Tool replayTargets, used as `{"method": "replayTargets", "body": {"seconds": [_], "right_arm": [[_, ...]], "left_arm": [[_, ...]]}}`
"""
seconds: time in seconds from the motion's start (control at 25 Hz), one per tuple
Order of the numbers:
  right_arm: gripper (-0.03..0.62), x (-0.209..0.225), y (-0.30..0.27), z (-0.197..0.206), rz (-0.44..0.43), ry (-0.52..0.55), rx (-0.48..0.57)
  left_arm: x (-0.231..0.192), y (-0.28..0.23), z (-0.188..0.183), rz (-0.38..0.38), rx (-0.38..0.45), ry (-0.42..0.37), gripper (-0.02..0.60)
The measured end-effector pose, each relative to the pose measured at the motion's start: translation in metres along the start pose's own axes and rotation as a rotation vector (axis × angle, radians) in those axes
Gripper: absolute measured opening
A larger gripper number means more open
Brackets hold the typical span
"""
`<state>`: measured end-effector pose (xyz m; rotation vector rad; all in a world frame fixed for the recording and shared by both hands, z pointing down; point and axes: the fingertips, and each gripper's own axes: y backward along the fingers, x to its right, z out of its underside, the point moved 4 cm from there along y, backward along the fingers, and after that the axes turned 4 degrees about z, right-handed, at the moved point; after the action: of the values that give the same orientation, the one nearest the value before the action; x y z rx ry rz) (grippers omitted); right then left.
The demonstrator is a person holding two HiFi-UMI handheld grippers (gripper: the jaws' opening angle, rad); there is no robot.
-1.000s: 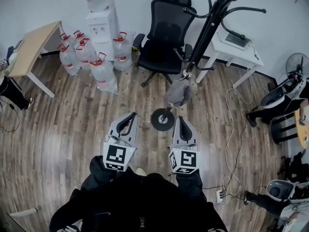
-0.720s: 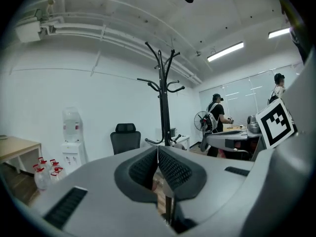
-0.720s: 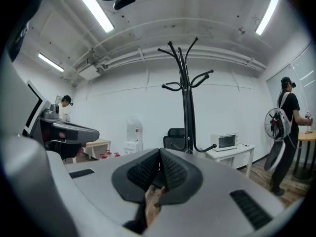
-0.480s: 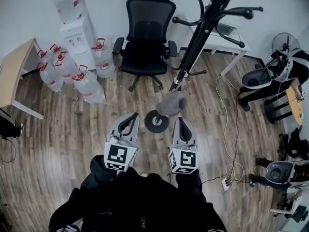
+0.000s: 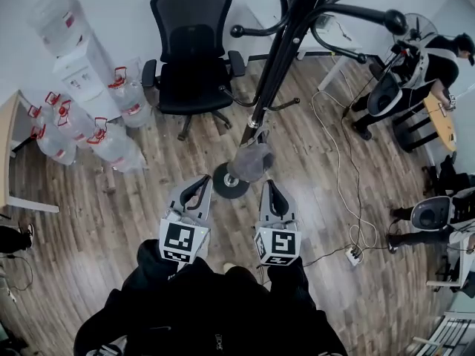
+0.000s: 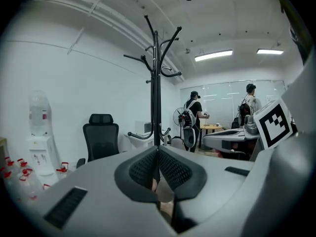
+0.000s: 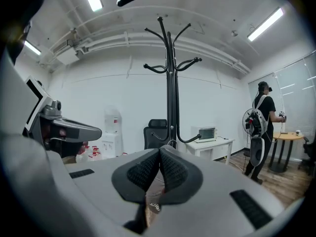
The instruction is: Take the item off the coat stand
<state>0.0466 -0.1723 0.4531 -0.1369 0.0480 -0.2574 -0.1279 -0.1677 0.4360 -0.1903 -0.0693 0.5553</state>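
The coat stand [image 5: 278, 58] was a black metal pole with curved, ball-tipped hook arms, and it rose from a flat round base [image 5: 220, 189] on the wood-plank floor [image 5: 148, 206]. The item [image 5: 251, 162] was a soft grey fabric piece, rounded and slightly crumpled. It hung from a low hook close to the pole, just above the base.

The left gripper [image 5: 196, 191] and the right gripper [image 5: 273, 196] were grey moulded shells, each with a marker cube at the rear. They pointed at the stand from the near side, one on each side of the item. Both were near it and neither touched it.

In the left gripper view the dark, cross-hatched rubber pads [image 6: 173, 169] met at the tips with nothing clamped between them. In the right gripper view the pads [image 7: 173, 168] were likewise pressed together on nothing. Pale fabric showed only through the gap beneath them.

- Behind the stand stood a black mesh-backed office chair [image 5: 191, 47] on a star base.
- To its left lay a cluster of clear water bottles [image 5: 119, 148] with red caps, beside a white dispenser [image 5: 80, 61].
- A white cable [image 5: 335, 143] trailed across the floor to a power strip [image 5: 355, 255] at the right.
- A person [image 5: 438, 54] stood at the far right, well apart from the stand.

Nothing lay on the floor between the grippers and the item.
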Motion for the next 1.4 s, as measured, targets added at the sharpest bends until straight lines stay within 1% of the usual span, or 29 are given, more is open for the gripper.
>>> {"method": "replayTargets", "body": {"seconds": [0.2,0.36,0.44,0.52,0.76,0.88,0.96,1.12,1.16,1.2,1.28,1.4], "right_arm": [[0.017,0.004,-0.020,0.015,0.027,-0.018,-0.027],[0.017,0.002,-0.038,0.019,0.035,-0.031,-0.047],[0.106,0.001,-0.047,0.022,0.022,-0.036,-0.058],[0.139,0.000,-0.053,0.025,0.022,-0.037,-0.068],[0.289,0.001,-0.073,0.038,0.020,-0.054,-0.118],[0.332,0.002,-0.080,0.046,0.016,-0.064,-0.139],[0.346,0.002,-0.083,0.050,0.007,-0.070,-0.153],[0.347,0.001,-0.087,0.058,-0.008,-0.080,-0.168],[0.334,0.001,-0.087,0.058,-0.010,-0.081,-0.170],[0.306,0.001,-0.087,0.059,-0.010,-0.078,-0.172],[0.228,0.001,-0.087,0.058,-0.007,-0.069,-0.176],[0.185,0.002,-0.087,0.059,0.001,-0.061,-0.184]], "left_arm": [[-0.010,-0.023,0.016,0.045,-0.043,0.009,0.025],[-0.021,-0.039,0.022,0.074,-0.073,0.017,0.025],[-0.026,-0.047,0.025,0.082,-0.080,0.022,0.026],[-0.029,-0.052,0.027,0.089,-0.084,0.026,0.026],[-0.036,-0.060,0.032,0.097,-0.099,0.034,0.025],[-0.040,-0.062,0.036,0.093,-0.106,0.039,0.026],[-0.042,-0.063,0.038,0.089,-0.109,0.043,0.026],[-0.044,-0.066,0.041,0.079,-0.108,0.050,0.026],[-0.043,-0.066,0.041,0.078,-0.108,0.050,0.025],[-0.042,-0.066,0.041,0.078,-0.108,0.050,0.025],[-0.042,-0.066,0.040,0.076,-0.109,0.047,0.026],[-0.041,-0.066,0.039,0.072,-0.106,0.047,0.026]]}}
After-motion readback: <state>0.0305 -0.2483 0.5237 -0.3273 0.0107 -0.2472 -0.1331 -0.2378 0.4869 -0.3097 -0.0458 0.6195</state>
